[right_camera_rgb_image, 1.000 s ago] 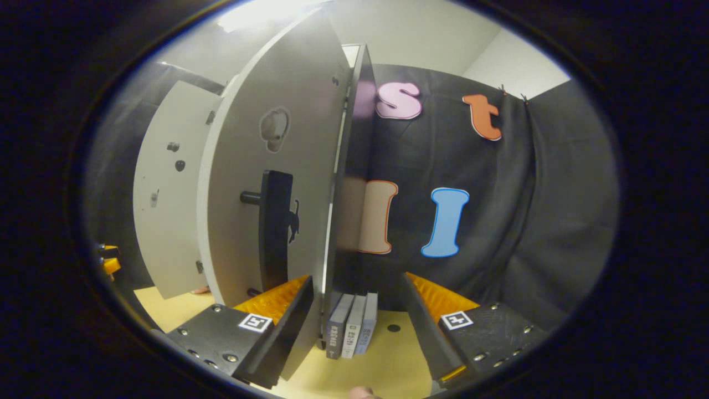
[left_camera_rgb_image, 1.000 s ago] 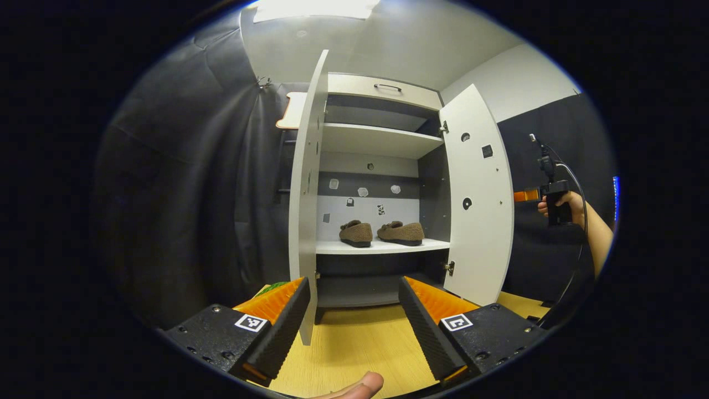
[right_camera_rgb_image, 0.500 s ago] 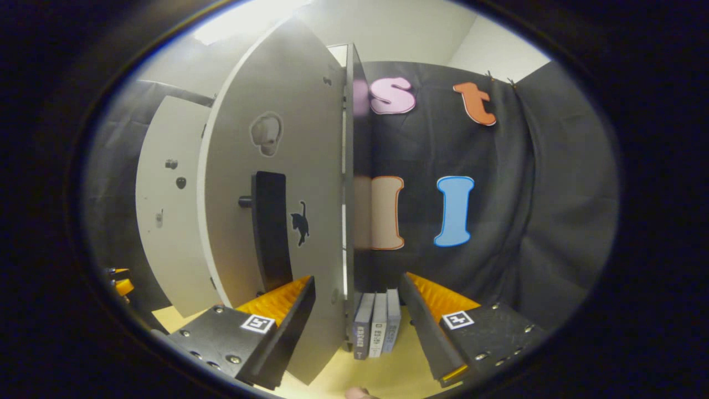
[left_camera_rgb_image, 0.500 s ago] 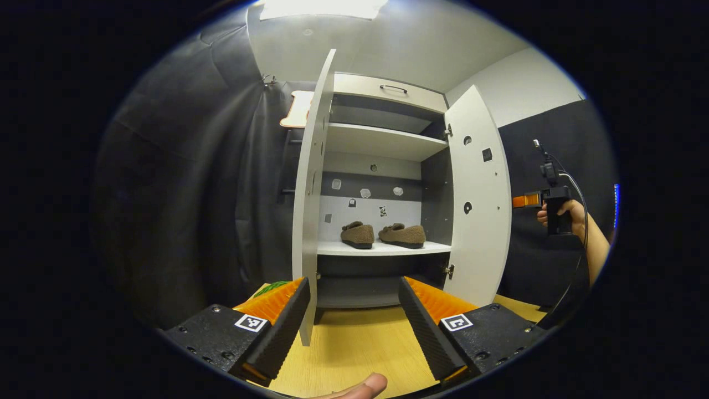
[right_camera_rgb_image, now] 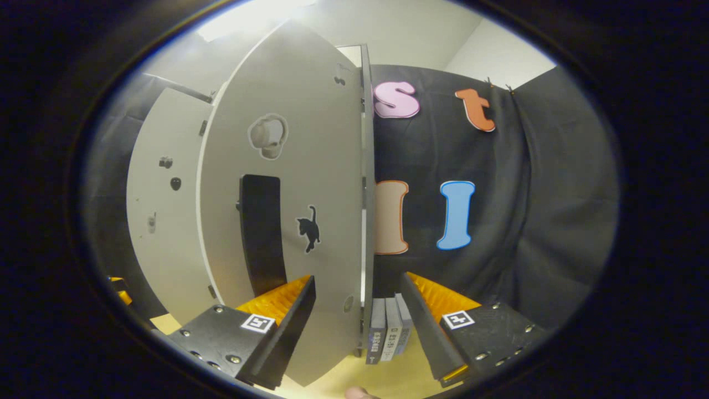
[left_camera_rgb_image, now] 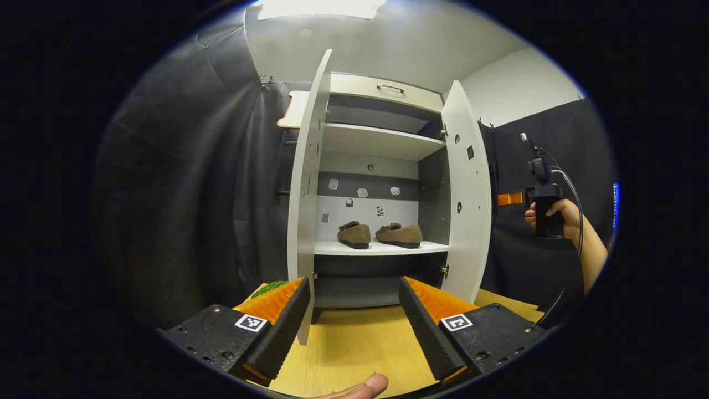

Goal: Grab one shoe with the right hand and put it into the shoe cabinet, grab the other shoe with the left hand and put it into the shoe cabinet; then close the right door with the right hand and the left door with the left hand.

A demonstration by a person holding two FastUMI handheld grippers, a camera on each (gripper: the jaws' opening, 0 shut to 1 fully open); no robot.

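A white shoe cabinet (left_camera_rgb_image: 382, 141) stands on a pale wooden floor (left_camera_rgb_image: 354, 346) with both doors swung out. Two brown fuzzy shoes sit side by side on its lower shelf (left_camera_rgb_image: 382, 247), toes pointing left: the left shoe (left_camera_rgb_image: 355, 233) and the right shoe (left_camera_rgb_image: 399, 234), close together but not touching, both set back from the shelf's front edge.

In the left gripper view, the left gripper (left_camera_rgb_image: 352, 318) hangs in front of the cabinet, its fingers spread wide with nothing between them. The left door (left_camera_rgb_image: 306, 183) is seen nearly edge-on, its lower corner just above the gripper's left finger. Bare floor lies between the fingers and the cabinet's base. The right door (left_camera_rgb_image: 468, 194) is angled partway inward. Beyond its outer face, a hand (left_camera_rgb_image: 556, 213) holds the right gripper (left_camera_rgb_image: 507, 198), which points at that door.

In the right gripper view, the right gripper (right_camera_rgb_image: 357, 316) is also spread wide and empty. The right door's outer face, with its dark vertical handle (right_camera_rgb_image: 260, 233) and a cat sticker (right_camera_rgb_image: 308, 228), stands very close. The door's hinged edge runs down between the two fingers. Upright books (right_camera_rgb_image: 390, 332) stand just right of that edge
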